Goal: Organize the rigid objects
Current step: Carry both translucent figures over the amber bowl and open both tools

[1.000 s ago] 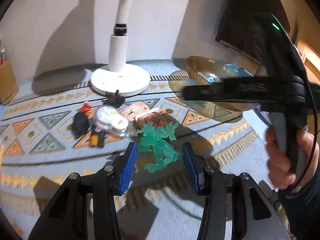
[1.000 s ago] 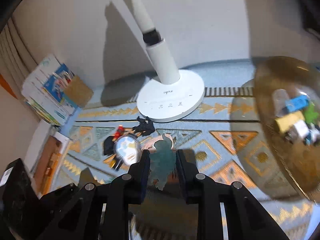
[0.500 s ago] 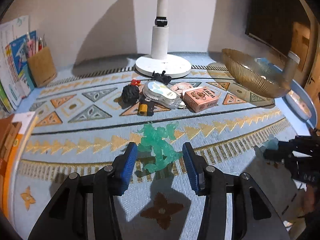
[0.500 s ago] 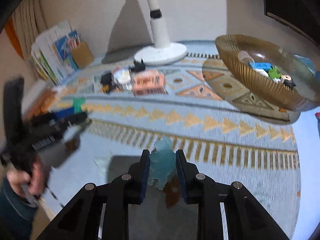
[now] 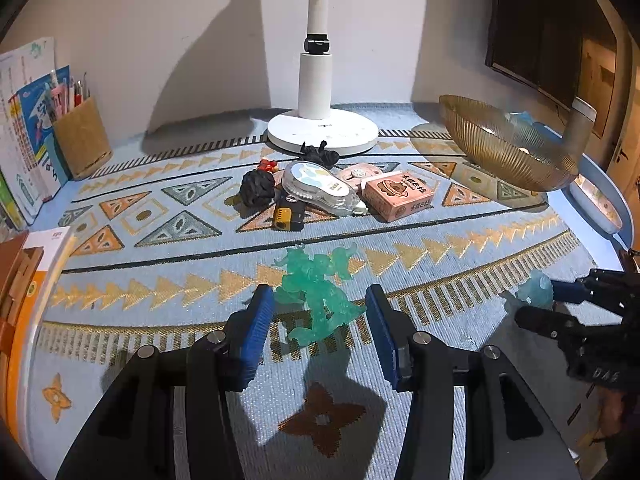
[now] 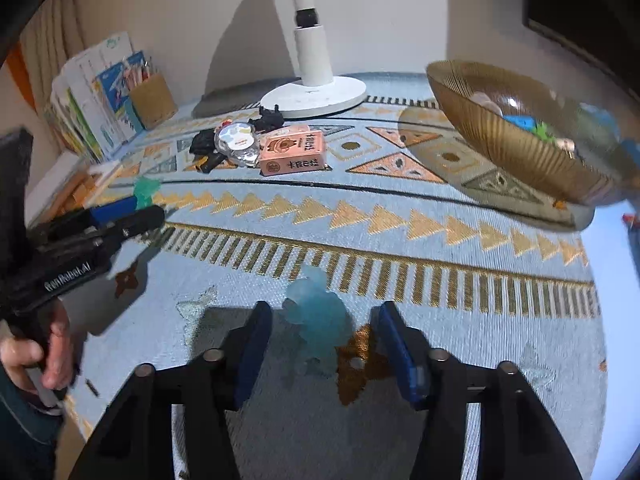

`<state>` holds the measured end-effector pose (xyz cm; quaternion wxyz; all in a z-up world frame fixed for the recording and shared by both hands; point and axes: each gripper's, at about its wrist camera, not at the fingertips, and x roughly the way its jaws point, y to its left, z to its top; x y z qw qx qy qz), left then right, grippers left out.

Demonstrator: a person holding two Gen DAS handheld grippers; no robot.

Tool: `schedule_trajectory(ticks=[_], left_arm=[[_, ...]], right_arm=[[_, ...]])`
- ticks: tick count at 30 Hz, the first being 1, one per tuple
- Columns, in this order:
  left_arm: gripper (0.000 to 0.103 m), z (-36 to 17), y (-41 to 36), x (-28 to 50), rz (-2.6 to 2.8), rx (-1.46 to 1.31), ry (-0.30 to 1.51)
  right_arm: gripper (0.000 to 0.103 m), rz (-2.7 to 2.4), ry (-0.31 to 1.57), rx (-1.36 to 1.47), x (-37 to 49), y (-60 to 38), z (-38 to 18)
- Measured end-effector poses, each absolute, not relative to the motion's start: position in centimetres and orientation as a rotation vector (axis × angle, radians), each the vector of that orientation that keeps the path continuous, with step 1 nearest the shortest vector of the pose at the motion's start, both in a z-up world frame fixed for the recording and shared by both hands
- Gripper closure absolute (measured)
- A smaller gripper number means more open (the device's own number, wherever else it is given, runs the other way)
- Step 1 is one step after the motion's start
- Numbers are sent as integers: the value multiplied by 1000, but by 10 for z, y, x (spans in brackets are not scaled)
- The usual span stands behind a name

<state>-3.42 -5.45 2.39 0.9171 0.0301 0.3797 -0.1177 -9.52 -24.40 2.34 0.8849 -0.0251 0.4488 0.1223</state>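
- The left gripper (image 5: 320, 322) is hovering with its blue pads spread wide on either side of the translucent green figurine (image 5: 318, 290), touching neither flank; the figurine is lying on the patterned mat (image 5: 168, 264); closing off-centre risks catching only a thin limb, so the toy could be twisting or flicking away.
- The right gripper (image 6: 322, 340) is standing open as well, with the pale blue figurine (image 6: 318, 318) sitting between its pads on the mat, ungripped; the view is blurred, so contact is unclear.
- The gold ribbed bowl (image 6: 508, 136) is sitting well apart and already holding pieces; a loose pinch could be dropping a figurine on the way.
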Motion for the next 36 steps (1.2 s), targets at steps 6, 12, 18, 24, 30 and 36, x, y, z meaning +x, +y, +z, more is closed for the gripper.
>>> schedule_trajectory(ticks=[6,12,18,24,30,36], left_arm=[[58,23,-57,-33,-245,77,795],[58,55,-66,-33,-313,-5,768],[58,127,-117,-16,-449,-17,647],[58,159,-178,12,-547,6,611],[58,142,-192,17,-565,-1,661],[58,125,-195,18,-546,37,707]], right_arm=[[74,253,819,-158,-115,-229,33],[78,236,762,35,-117,-276,64],[86,101,575,181,-120,-366,150],[85,75,549,239,-105,-421,188],[24,295,816,274,-97,-388,103],[41,283,986,138,-92,-349,36]])
